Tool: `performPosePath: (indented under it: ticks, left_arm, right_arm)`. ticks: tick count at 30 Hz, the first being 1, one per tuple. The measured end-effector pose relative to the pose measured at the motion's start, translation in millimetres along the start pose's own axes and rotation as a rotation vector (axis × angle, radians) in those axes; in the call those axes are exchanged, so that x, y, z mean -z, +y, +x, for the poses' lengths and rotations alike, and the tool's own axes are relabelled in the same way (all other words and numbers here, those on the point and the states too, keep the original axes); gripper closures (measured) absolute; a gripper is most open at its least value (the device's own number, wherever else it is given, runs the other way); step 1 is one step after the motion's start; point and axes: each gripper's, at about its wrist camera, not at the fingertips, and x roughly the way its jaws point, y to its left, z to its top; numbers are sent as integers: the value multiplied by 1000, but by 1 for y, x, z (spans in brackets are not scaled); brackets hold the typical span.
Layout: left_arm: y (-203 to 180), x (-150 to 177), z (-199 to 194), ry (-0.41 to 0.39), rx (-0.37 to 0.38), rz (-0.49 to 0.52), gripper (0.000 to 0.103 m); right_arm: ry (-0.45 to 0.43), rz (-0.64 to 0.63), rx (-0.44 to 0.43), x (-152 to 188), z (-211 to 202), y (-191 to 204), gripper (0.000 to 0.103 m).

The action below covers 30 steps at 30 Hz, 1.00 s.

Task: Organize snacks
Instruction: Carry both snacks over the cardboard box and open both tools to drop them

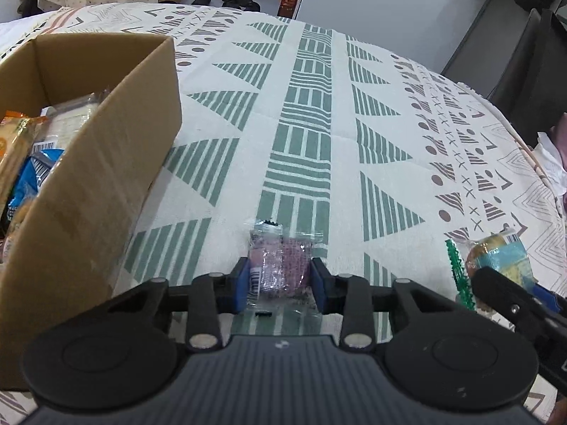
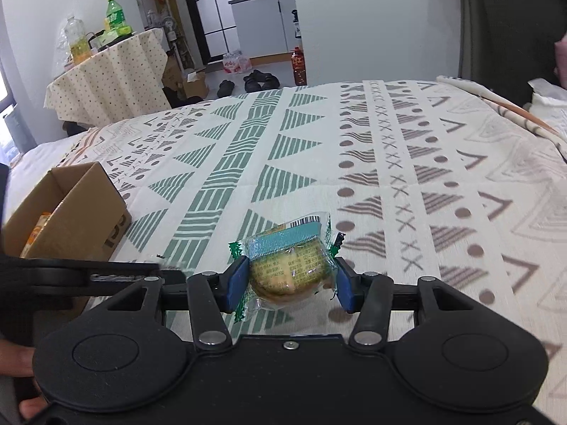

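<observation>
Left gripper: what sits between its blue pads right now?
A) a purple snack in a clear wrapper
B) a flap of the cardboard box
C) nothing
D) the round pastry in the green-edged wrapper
A: in the left wrist view the left gripper has its pads on either side of the purple snack; the round pastry sits in the right gripper instead.

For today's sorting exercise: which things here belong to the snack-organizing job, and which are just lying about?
Belong to the job:
purple snack packet
wrapped round cake
cardboard box
left gripper
right gripper

Just lying about:
patterned tablecloth
green soda bottle
black shoes
</observation>
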Motion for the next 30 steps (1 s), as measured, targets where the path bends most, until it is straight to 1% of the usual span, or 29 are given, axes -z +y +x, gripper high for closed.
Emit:
performPosePath:
  ticks: [3, 13, 21, 30]
  left_arm:
    - [1, 1, -10, -11, -8, 1, 71]
    - [9, -3, -61, -66, 22, -4, 71]
    - [31, -11, -110, -136, 59, -36, 71]
    - [73, -16, -148, -179, 65, -118, 71]
  right_arm:
    - [-5, 15, -2, -1, -8, 2, 53]
    - [-42, -5, -22, -8, -34, 24, 53]
    - [-76, -24, -43, -17, -53, 47, 53]
    - [-111, -77, -70, -28, -67, 87, 53]
